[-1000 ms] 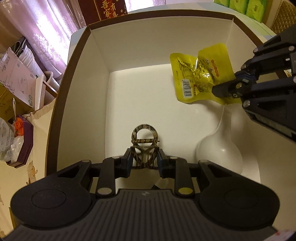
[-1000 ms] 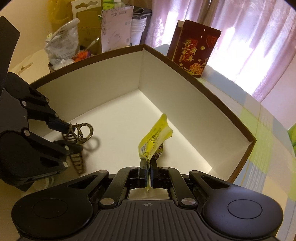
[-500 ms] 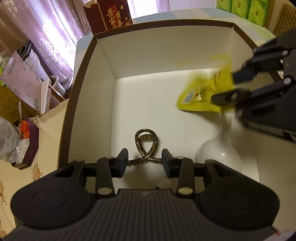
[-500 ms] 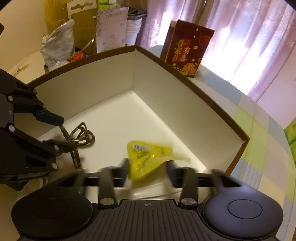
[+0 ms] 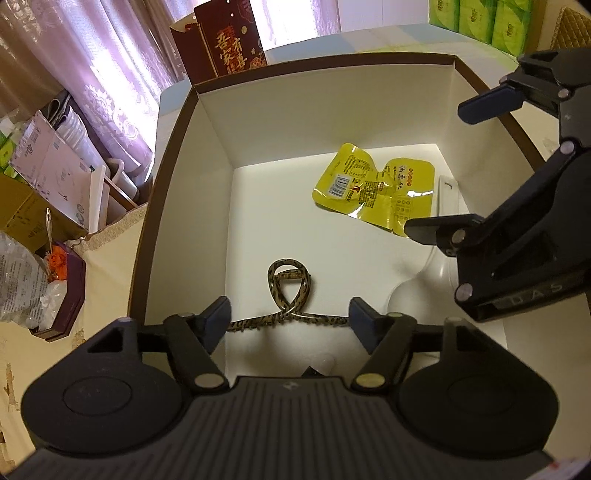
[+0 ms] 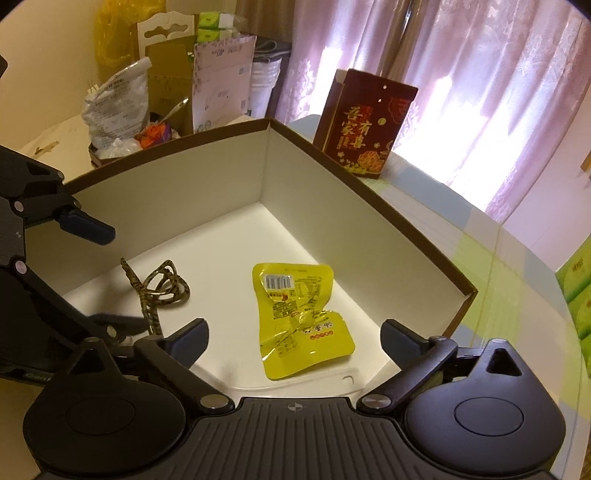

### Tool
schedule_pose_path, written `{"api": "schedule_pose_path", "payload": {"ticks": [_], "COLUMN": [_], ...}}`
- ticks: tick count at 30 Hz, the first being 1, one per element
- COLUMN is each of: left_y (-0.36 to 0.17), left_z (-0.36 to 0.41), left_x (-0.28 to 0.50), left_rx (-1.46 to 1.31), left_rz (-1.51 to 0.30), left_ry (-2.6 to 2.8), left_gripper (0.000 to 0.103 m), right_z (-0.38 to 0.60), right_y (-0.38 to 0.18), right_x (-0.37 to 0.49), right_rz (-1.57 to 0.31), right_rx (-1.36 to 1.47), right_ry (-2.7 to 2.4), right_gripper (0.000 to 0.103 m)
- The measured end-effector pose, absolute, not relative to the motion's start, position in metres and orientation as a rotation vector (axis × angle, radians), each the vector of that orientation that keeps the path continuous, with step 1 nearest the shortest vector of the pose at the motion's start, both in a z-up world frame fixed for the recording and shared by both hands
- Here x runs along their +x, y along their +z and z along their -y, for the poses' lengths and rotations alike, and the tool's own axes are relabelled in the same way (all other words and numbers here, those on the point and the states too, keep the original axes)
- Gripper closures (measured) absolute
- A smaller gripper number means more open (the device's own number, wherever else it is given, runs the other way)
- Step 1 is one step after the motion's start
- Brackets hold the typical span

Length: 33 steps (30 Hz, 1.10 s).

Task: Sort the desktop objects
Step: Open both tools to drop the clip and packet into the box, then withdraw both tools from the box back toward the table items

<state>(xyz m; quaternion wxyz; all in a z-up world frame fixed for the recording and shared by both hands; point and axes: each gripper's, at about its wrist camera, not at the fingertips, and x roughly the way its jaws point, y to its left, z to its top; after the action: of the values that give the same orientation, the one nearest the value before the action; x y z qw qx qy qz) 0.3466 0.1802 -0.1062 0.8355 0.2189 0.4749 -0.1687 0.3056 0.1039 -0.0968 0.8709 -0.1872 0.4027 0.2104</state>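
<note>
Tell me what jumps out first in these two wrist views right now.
The bright yellow snack packet lies crumpled and flat on the white floor of the big brown-rimmed box, toward its right side. Left of it lies a leopard-print hair clip, just ahead of the open left gripper. The right gripper hangs open over the packet, holding nothing.

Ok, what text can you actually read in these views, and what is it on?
"吾家有喜": red gift box behind the white box.
"40": pale carton, printed upside down.
"DAS": right hand-held gripper, only partly in view.
Yellow snack packet: barcode and print too small to read.
Green packs: unreadable.
</note>
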Motion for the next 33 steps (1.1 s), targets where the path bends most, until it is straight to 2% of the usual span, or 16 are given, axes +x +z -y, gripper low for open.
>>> {"api": "schedule_pose_path", "payload": {"ticks": [7,12,19,33], "left_y": [-0.098,-0.091,-0.073,-0.034], "left_z": [-0.182,-0.183,-0.185,-0.178], "left_x": [0.339,0.332,0.316,0.268], "left_rx": [0.457,0.45,0.426,0.387], "left_rz": [-0.994,-0.989,-0.968,-0.933], "left_ry": [-0.332,-0.305,-0.275,-0.209], "left_gripper": [0.014,0.009,0.005,0.004], "right_z": [-0.1,-0.095,-0.089,-0.059], "right_y": [-0.089,-0.082,-0.069,-0.039], "right_x": [0.297,0.289,0.273,0.233], "right_rz": [-0.818,-0.8,-0.774,-0.725], "right_rx": [-0.393,-0.388,-0.367,-0.338], "right_ry": [0.452,0.461,0.472,0.521], "right_gripper": [0.002,0.002,0.002,0.002]}}
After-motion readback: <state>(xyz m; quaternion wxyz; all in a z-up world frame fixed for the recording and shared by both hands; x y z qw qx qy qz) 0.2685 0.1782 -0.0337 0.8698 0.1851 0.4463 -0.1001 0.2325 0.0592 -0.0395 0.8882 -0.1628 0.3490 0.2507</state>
